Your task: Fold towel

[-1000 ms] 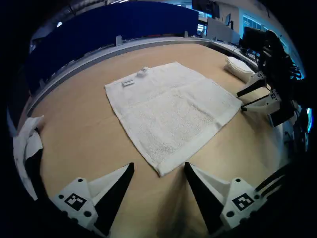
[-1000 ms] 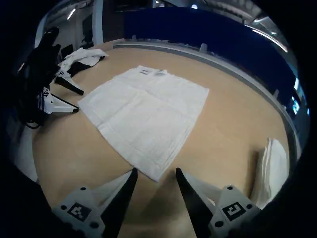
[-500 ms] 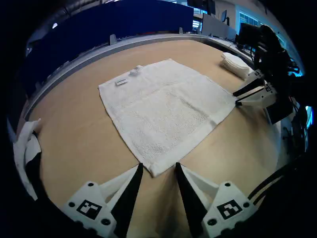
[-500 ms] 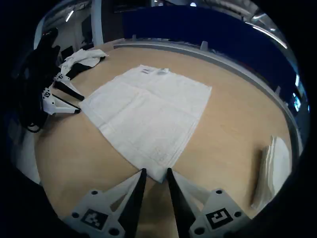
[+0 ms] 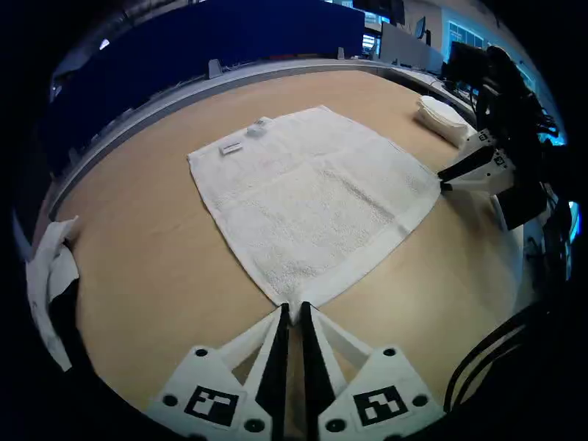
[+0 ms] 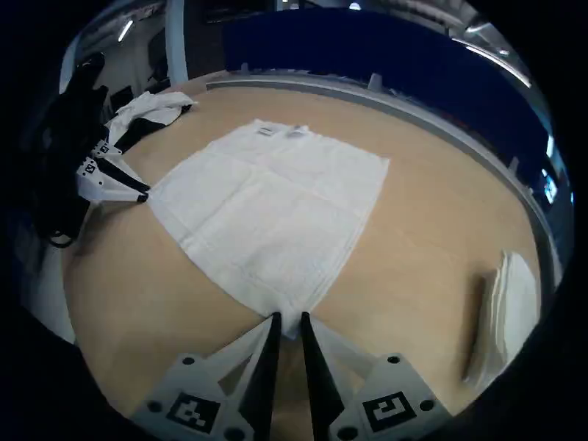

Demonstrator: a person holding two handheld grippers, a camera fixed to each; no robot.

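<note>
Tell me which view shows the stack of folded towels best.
The right gripper view: the stack of folded towels lies nearer and larger there, its layered edge showing. The left gripper view shows it small and far, beyond the right gripper at the spread towel corner.

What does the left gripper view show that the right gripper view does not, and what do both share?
Left gripper view: the left gripper up close, shut on one corner of the towel, with bright windows behind. Right gripper view: the right gripper up close, shut on the neighbouring corner, with ceiling light strips above. Both: the towel, the folded stack, the crumpled cloth and the blue partition.
</note>
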